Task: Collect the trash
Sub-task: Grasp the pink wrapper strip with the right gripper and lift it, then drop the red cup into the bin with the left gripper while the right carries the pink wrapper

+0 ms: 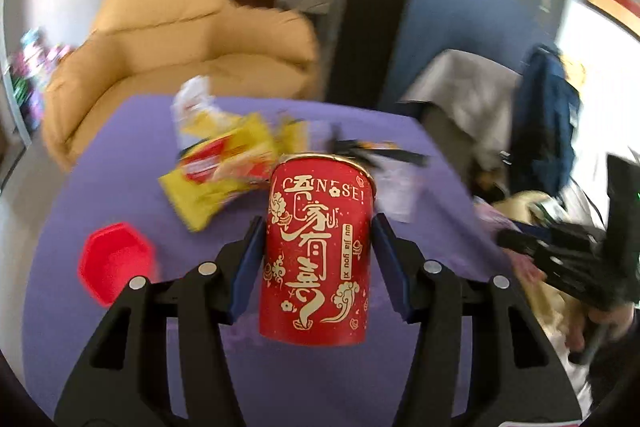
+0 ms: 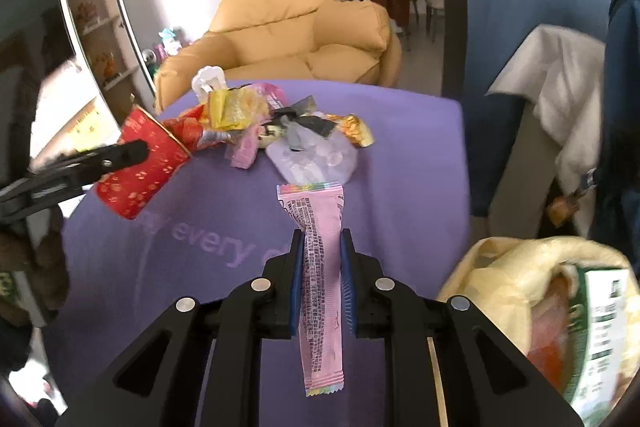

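The red paper cup (image 1: 316, 259) looks matt, its gold print glossy. The pink sachet (image 2: 322, 291) is smooth plastic film. Matt purple cloth (image 2: 400, 167) covers the counter.

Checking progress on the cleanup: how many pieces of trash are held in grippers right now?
2. A red cup sits between the left gripper's pads, above the purple table. A pink wrapper is pinched in the right gripper.

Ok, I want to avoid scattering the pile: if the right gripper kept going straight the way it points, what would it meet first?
Probably the crumpled clear plastic bag at the near edge of the wrapper pile on the purple tablecloth, right beyond the long pink printed sachet the right gripper holds. Depth is hard to judge in this fisheye view.
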{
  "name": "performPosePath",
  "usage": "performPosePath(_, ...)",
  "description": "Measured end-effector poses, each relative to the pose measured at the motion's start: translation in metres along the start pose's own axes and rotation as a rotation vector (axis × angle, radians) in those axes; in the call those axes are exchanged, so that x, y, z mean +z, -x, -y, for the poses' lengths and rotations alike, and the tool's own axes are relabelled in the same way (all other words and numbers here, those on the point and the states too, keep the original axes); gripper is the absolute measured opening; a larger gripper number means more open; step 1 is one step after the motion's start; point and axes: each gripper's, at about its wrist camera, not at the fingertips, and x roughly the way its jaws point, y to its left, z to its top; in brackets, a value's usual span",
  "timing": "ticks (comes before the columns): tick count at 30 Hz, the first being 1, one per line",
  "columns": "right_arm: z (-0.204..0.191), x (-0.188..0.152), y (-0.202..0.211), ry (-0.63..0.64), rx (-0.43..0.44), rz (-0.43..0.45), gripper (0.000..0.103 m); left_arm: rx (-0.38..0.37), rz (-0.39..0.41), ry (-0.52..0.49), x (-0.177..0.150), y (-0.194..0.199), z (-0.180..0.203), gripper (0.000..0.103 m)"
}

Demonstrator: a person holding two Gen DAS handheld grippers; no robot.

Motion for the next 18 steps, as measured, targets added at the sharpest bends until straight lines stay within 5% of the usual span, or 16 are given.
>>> performPosePath(7,0.03,0.003,0.048,-0.034,-0.076,0.096,0.018,-0.183,-0.003,-0.039,0.012,-0.008,0.056,0.051)
performPosePath(18,0.105,-0.035,0.149,-0.105,-0.241,0.213,0.018,-0.344,0.003,-0.153,0.016,-0.01,0.191,0.052)
